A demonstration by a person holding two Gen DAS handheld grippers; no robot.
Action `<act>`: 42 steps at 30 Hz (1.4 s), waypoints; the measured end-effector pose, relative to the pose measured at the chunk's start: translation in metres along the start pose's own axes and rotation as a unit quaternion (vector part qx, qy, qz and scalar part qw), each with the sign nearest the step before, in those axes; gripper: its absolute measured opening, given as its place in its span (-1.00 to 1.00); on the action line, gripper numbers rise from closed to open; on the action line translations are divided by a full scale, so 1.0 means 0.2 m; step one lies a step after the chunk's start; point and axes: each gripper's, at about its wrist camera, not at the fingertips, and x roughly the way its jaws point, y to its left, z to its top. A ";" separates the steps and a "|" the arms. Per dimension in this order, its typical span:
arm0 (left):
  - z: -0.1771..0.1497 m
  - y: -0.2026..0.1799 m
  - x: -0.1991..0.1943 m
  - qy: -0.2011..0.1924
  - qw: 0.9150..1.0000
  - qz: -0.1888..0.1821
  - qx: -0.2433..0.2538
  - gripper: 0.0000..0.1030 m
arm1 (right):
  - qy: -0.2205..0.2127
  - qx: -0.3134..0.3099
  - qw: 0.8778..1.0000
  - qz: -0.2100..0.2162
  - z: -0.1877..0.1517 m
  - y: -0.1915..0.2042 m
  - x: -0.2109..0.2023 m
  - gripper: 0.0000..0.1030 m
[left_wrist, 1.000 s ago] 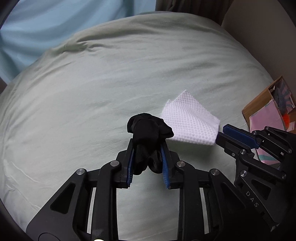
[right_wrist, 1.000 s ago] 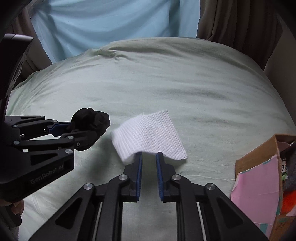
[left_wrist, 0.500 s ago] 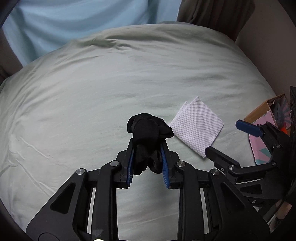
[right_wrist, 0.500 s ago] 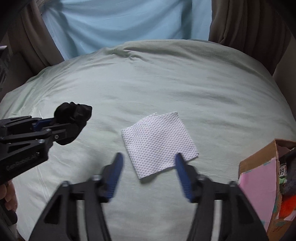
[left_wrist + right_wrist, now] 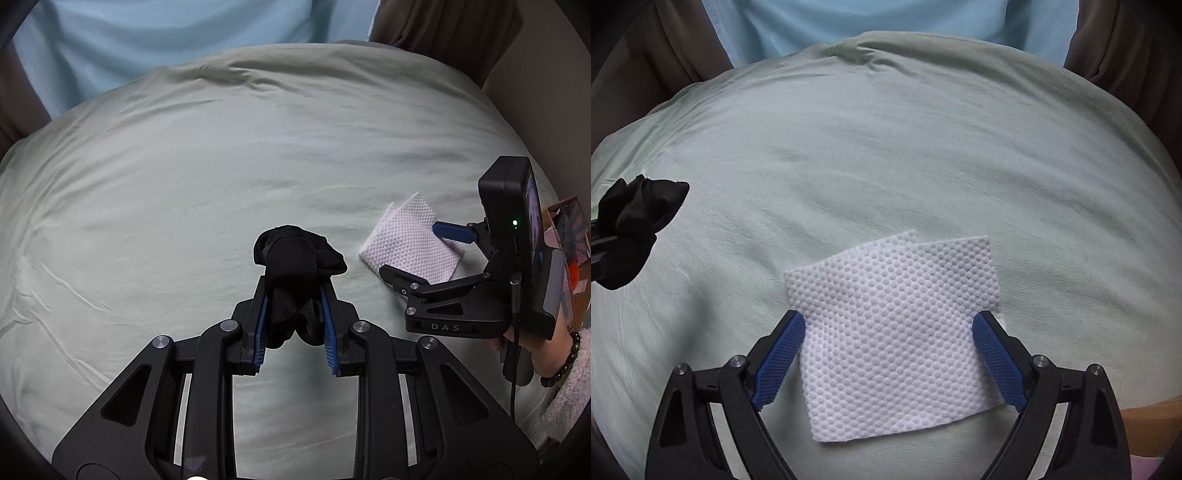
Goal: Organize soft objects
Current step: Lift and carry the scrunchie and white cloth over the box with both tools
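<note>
One white cloth between right gripper pads.

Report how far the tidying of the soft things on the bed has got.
Done: the white cloth lies folded flat on the green bedcover, released; the right claw, whose jaws have just been opening, now straddles it without pressing it. In hand: the left claw is shut on the bunched black sock, held above the cover. Left: the sock is not yet set down, and nothing shows either item put away.

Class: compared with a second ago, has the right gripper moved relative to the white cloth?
Yes. The right gripper has dropped towards the white cloth, its fingers now open and straddling it.
</note>
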 end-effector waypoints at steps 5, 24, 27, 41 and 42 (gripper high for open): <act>0.01 0.00 0.01 -0.002 1.000 -0.003 -0.005 -0.57 | -0.002 -0.008 1.000 -0.002 -0.03 0.05 -0.04 0.40; 0.01 -0.05 -0.44 -0.047 0.999 0.006 -0.013 -0.57 | -0.058 0.056 0.996 0.040 0.00 0.16 -0.63 -0.73; 0.03 -0.13 -0.62 -0.063 0.998 0.002 -0.010 -0.57 | -0.078 0.061 0.994 0.034 0.00 0.15 -0.88 -0.73; 0.15 -0.79 -1.19 -0.103 0.993 -0.052 0.009 -0.57 | -0.126 0.118 0.985 -0.019 -0.20 -0.20 -1.83 -0.73; 0.16 -0.86 -1.21 -0.106 0.993 -0.055 0.009 -0.57 | -0.124 0.123 0.984 -0.023 -0.23 -0.25 -1.87 -0.73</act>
